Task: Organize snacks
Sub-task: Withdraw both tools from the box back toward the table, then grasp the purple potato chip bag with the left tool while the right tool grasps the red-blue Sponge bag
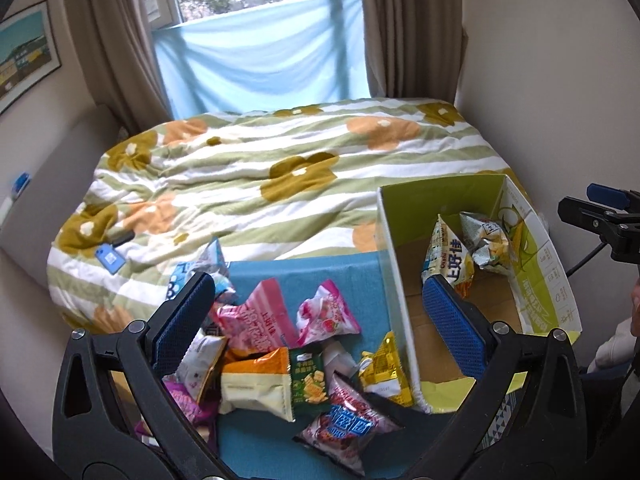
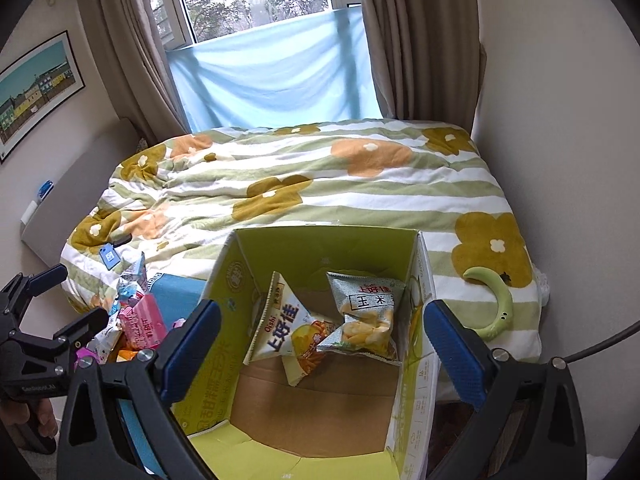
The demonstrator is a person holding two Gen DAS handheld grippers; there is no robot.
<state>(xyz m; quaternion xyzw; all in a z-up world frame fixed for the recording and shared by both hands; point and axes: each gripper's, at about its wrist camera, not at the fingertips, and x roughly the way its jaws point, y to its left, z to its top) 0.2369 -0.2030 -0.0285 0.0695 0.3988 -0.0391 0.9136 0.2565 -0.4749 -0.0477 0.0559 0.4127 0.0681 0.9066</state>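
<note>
We note a loose heap of snack packets (image 1: 280,344) on blue cloth beside an open green cardboard box (image 2: 224,280) containing two yellow chip bags (image 2: 320,320), leaning together.

One cardboard box (image 2: 316,248) holds two snack bags (image 2: 280,320); two grippers (image 1: 320,320) hover.

The left gripper (image 1: 316,320) fills the bottom of the left wrist view, tilted downward, its black arms spreading from the lower corners and its two blue-padded fingers (image 1: 182,326) standing wide apart with nothing pinched between them. The right gripper (image 2: 322,344) sits likewise at the bottom of the right wrist view, angled down, its blue pads (image 2: 454,354) parted wide and gripping nothing. At the lower left edge of that view a hand (image 2: 42,420) clasps the left gripper's handle.
</note>
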